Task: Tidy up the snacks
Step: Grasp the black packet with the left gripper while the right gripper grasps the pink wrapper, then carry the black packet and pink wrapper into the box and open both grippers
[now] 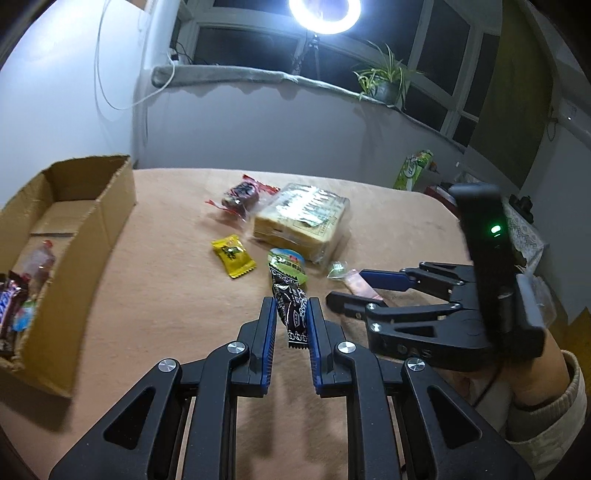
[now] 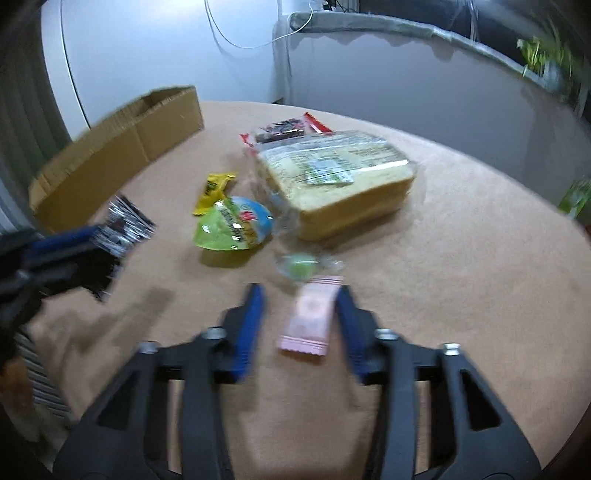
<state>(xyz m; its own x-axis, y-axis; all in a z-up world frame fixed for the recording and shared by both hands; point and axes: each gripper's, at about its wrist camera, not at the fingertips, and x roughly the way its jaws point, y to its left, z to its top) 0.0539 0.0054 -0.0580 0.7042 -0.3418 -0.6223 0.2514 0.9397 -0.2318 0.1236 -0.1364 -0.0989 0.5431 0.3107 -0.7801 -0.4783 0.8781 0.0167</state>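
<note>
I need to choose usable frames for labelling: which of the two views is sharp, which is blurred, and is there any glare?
Left wrist view: sharp, the black snack packet readable between the left gripper pads; the ring light glares at the top; fisheye bends the window sill. Right wrist view: motion-blurred throughout, the pink packet and bread pack smeared; no strong glare.

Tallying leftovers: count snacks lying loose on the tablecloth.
6: red-wrapped snack farthest, bread pack beside it, yellow candy and green-lidded cup nearer, clear green candy, pink packet between the fingers of the right gripper. Bread may hide more.
</note>
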